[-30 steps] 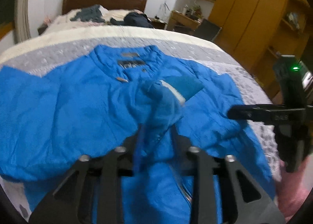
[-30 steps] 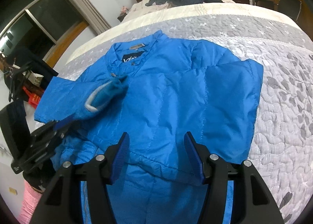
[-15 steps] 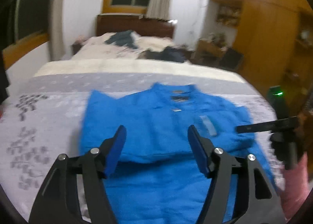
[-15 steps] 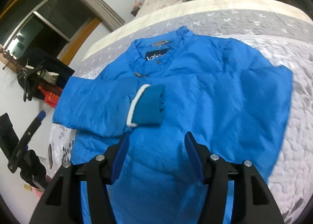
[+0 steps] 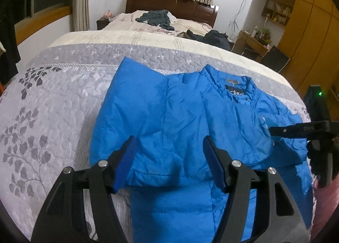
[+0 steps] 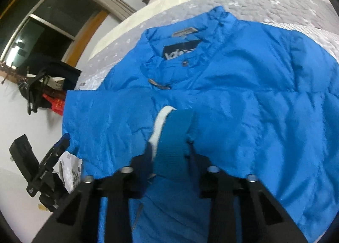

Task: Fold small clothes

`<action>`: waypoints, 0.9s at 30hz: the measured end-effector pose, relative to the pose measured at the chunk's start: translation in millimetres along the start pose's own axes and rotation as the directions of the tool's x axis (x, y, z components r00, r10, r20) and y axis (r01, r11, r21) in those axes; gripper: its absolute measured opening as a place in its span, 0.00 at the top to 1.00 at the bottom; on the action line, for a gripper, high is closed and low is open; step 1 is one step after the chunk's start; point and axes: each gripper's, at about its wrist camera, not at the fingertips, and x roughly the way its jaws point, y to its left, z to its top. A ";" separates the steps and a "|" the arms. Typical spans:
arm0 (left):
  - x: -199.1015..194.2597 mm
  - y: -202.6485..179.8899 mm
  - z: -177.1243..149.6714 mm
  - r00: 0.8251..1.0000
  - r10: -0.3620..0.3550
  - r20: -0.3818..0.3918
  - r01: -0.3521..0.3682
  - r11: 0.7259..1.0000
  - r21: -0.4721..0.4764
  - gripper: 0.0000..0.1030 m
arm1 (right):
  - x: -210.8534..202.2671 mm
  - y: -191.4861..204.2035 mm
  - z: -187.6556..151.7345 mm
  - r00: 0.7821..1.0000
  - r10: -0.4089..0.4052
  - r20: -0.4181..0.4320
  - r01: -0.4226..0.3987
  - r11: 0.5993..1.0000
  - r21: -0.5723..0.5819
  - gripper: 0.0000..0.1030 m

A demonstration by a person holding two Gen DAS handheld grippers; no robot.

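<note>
Right wrist view: the right gripper (image 6: 169, 154) pinches the jacket's teal cuff (image 6: 173, 137) — sleeve folded across the chest. The blue jacket (image 5: 190, 120) lies on the grey quilt (image 5: 53, 105); the left gripper (image 5: 168, 158) hovers wide open, holding nothing.

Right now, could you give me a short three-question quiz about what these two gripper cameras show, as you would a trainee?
1. True or false: the left gripper is clamped on the jacket.
2. What does the right gripper have between its fingers? A) the collar B) the sleeve cuff C) the quilt
3. Fill in: the jacket lies spread on a ____.

Key:
1. False. Its jaws stand open above the jacket, holding nothing.
2. B. The fingers are closed around the teal cuff with the white edge.
3. Bed, on a grey patterned quilt.
</note>
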 end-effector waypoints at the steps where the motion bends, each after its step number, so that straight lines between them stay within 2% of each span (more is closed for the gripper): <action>1: -3.3 2.4 0.3 1.000 -0.012 0.005 0.012 1.000 -0.012 0.38 | -2.2 0.7 -0.5 1.000 0.010 0.005 -0.010 1.000 -0.003 0.83; 6: -27.2 13.8 6.4 0.998 -0.048 0.051 0.051 0.997 -0.062 0.37 | -30.0 5.7 -4.5 0.997 -0.002 0.072 0.005 0.999 -0.042 0.84; 11: -32.2 12.6 11.8 0.997 -0.027 0.068 0.032 0.997 -0.067 0.37 | -77.4 -4.3 -11.4 0.987 -0.045 0.154 0.051 0.998 -0.033 0.84; 19: -3.8 -10.9 16.1 1.000 -0.017 0.014 0.017 1.000 -0.008 0.37 | -130.8 -42.8 -21.5 0.971 -0.073 0.227 0.065 0.997 0.045 0.84; 22: 14.8 -19.5 14.3 1.000 -0.003 -0.022 0.004 1.000 0.022 0.37 | -136.0 -52.0 -22.3 0.965 -0.097 0.242 0.085 0.995 0.060 0.84; 27: 48.1 -19.0 6.6 0.996 0.037 -0.087 -0.034 0.999 0.036 0.37 | -117.6 -80.1 -23.0 0.970 -0.146 0.193 0.125 0.985 0.115 0.84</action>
